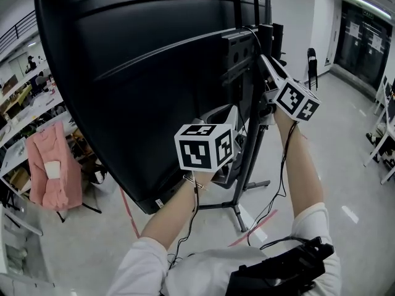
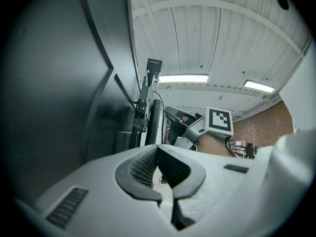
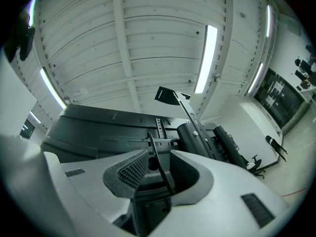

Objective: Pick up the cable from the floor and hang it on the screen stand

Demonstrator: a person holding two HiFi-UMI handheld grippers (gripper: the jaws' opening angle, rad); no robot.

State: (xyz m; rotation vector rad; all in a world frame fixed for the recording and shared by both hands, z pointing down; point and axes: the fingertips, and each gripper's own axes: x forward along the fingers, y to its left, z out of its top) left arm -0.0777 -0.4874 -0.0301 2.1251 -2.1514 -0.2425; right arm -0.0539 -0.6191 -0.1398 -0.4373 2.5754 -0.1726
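Observation:
The large black screen (image 1: 142, 73) stands on its stand (image 1: 252, 140), seen from behind. My right gripper (image 1: 266, 63) is raised to the top of the mount bracket (image 1: 244, 42). In the right gripper view it (image 3: 156, 156) stands open, and the thin black cable (image 3: 153, 145) runs loosely between its pads, with neither pad pressing on it. The cable leads up toward the bracket (image 3: 165, 132). My left gripper (image 1: 225, 119) is lower, beside the stand's column (image 2: 154, 122). Its (image 2: 157, 149) tips touch with nothing visible between them.
A pink garment on a chair (image 1: 52, 171) and desks stand at the left. A black chair (image 1: 311, 63) is at the back right. Red tape (image 1: 129, 217) crosses the floor by the stand's feet (image 1: 237, 211). The screen's back is close on the left.

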